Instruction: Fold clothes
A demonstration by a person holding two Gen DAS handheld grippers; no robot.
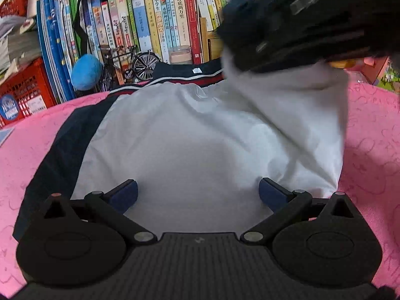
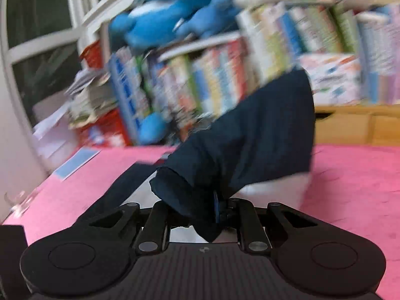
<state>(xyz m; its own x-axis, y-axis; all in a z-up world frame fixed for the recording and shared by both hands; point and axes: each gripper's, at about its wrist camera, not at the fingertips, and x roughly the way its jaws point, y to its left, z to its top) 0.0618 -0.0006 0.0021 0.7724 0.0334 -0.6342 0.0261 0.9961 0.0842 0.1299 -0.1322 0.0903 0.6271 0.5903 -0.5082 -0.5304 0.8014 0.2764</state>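
Note:
A white garment with navy sleeves and a striped collar (image 1: 190, 135) lies on the pink cloth (image 1: 370, 135). My left gripper (image 1: 198, 192) is open just above the white body near its front edge, empty. My right gripper (image 2: 216, 206) is shut on a navy sleeve (image 2: 250, 140) and lifts it above the garment. In the left wrist view the right gripper (image 1: 312, 17) shows at the upper right, raising the garment's right side. The right wrist view is blurred by motion.
A bookshelf full of books (image 1: 160, 22) stands behind the surface. A small model bicycle (image 1: 130, 65), a blue plush toy (image 1: 86, 72) and red crates (image 1: 25, 87) sit at the back left. A blue paper (image 2: 76, 162) lies on the pink cloth.

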